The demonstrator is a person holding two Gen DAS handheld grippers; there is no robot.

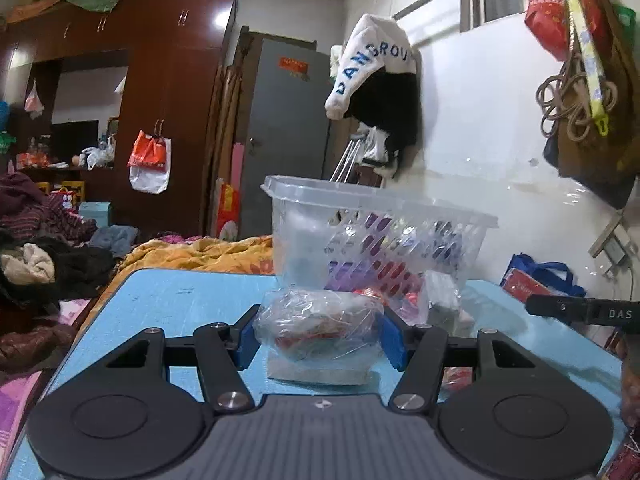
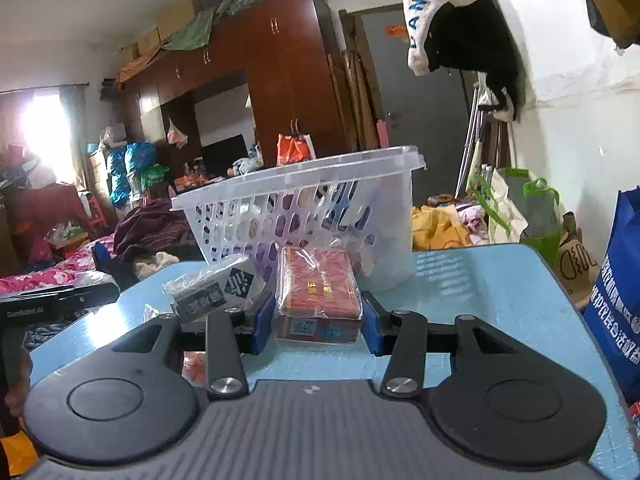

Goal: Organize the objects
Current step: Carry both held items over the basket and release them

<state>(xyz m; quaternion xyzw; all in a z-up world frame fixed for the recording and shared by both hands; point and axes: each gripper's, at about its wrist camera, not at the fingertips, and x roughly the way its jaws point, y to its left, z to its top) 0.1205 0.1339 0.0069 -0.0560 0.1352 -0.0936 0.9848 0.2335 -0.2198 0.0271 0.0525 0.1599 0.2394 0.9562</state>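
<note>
On a light blue table (image 1: pixel 168 300) stands a clear plastic basket (image 1: pixel 360 216) with holes in its long side, and some purple and red things show through its wall, but what they are I cannot tell. The left gripper (image 1: pixel 318 338) is low over the table, just in front of the basket. Its blue pads (image 1: pixel 248 340) press from both sides on a crumpled clear plastic bag (image 1: pixel 316 324) with something red inside, so the tongs are closed on this bag at a medium width. Under the bag a pale flat piece is seen, and it is not clear if it belongs to the bag. The right gripper (image 2: pixel 318 322) is also near the table, in front of the same basket. Between its blue pads (image 2: pixel 262 322) is a red box wrapped in clear film (image 2: pixel 318 296); the pads touch its two sides, so these tongs hold the box, set quite narrow. Just to the left of the red box, a dark packet in clear wrap (image 2: pixel 212 288) lies on the table, close to the basket wall. In the left wrist view, the tip of the other gripper comes in from the right edge. Behind the table are a dark red wardrobe (image 2: pixel 280 60), a grey door (image 1: pixel 288 120) and a bed with clothes.
</note>
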